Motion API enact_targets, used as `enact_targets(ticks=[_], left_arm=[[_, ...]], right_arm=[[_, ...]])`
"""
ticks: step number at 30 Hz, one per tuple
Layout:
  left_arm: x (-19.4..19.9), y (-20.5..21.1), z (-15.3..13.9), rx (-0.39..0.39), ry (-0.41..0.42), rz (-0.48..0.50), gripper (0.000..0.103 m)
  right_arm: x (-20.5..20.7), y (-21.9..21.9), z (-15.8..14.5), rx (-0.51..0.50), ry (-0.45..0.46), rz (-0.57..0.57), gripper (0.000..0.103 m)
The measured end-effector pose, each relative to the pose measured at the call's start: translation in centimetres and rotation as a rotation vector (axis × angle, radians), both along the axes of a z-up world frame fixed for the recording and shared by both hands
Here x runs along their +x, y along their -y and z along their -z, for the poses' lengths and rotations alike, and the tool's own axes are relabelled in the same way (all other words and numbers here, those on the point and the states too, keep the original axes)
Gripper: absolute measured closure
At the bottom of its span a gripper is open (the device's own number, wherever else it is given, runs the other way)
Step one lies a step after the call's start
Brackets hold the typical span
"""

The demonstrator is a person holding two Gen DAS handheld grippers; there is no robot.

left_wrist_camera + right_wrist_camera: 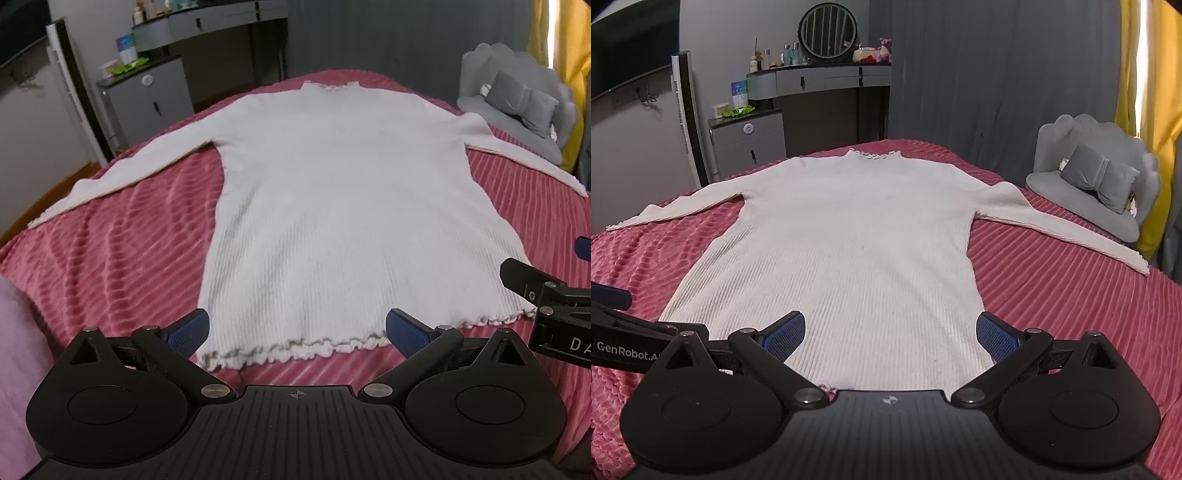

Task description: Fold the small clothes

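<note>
Both grippers are spread wide with nothing in them. The left gripper (297, 332) hovers just short of the ruffled hem (295, 349), its blue pads (189, 332) sitting either side of the hem's left half. The right gripper (891, 332) hangs over the lower right part of the garment, pads apart above the ribbed fabric, and the hem there is mostly hidden under the gripper body, so can't tell if it touches. Each gripper pokes into the other's view at the edge.

The thing to fold is a white ribbed long-sleeve sweater (332, 206), lying flat and face up on the pink striped blanket (122, 236), hem towards the grippers, frilly collar (330, 88) at the far end, both sleeves stretched straight out to the sides. Pretty neatly laid out tbh.

Further back there's a grey shell-shaped chair (1100, 177) with a bow cushion on the right, a grey dresser (820, 92) with a round mirror (827, 31) and bottles, and a yellow curtain (1145, 92).
</note>
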State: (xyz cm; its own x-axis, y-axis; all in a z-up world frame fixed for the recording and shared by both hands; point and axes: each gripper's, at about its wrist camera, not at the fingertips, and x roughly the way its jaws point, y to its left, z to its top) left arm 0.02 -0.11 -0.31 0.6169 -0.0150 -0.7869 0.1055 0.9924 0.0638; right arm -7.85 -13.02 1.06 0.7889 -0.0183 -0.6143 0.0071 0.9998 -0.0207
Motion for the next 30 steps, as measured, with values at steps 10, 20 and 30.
enact_targets(ticks=[10, 20, 30], left_arm=[[0.02, -0.17, 0.21, -0.001, -0.007, 0.001, 0.0], [0.05, -0.45, 0.43, 0.0, -0.014, -0.009, 0.0], [0.12, -0.44, 0.52, 0.004, -0.019, -0.01, 0.0]], right_arm=[[-0.06, 0.01, -0.11, 0.004, -0.001, 0.0, 0.004], [-0.06, -0.06, -0.12, 0.006, -0.003, -0.002, 0.004], [-0.09, -0.02, -0.14, 0.014, -0.003, -0.007, 0.004]])
